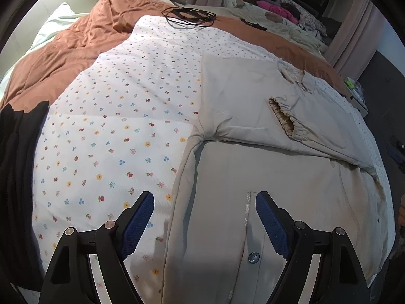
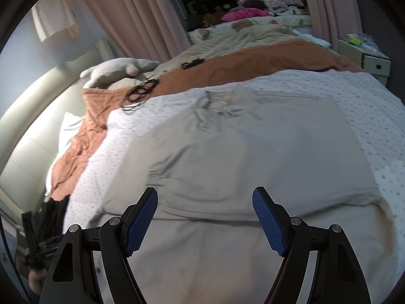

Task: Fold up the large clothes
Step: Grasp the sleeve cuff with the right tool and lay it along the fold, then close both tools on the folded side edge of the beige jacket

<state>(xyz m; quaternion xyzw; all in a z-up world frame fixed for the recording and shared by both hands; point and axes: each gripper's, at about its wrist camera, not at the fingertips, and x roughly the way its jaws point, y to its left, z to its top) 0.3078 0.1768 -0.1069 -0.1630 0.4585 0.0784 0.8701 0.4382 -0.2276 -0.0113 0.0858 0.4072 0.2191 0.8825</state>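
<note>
A large beige jacket (image 1: 253,96) lies flat on a flower-print sheet (image 1: 121,116) on the bed. One sleeve, with a gathered cuff (image 1: 286,116), is folded across its body. A snap button (image 1: 254,257) shows on the near front part. My left gripper (image 1: 205,202) is open and empty, just above the jacket's near edge. The jacket also fills the right wrist view (image 2: 253,147), collar (image 2: 220,103) at the far end. My right gripper (image 2: 205,200) is open and empty above a fold in the jacket.
A rust-orange quilt (image 1: 83,35) lies bunched beyond the sheet, with black cables (image 1: 189,16) on it. Dark clothing (image 1: 15,167) lies at the left edge. A grey plush toy (image 2: 116,71), curtains (image 2: 131,12) and a bedside cabinet (image 2: 367,58) stand behind.
</note>
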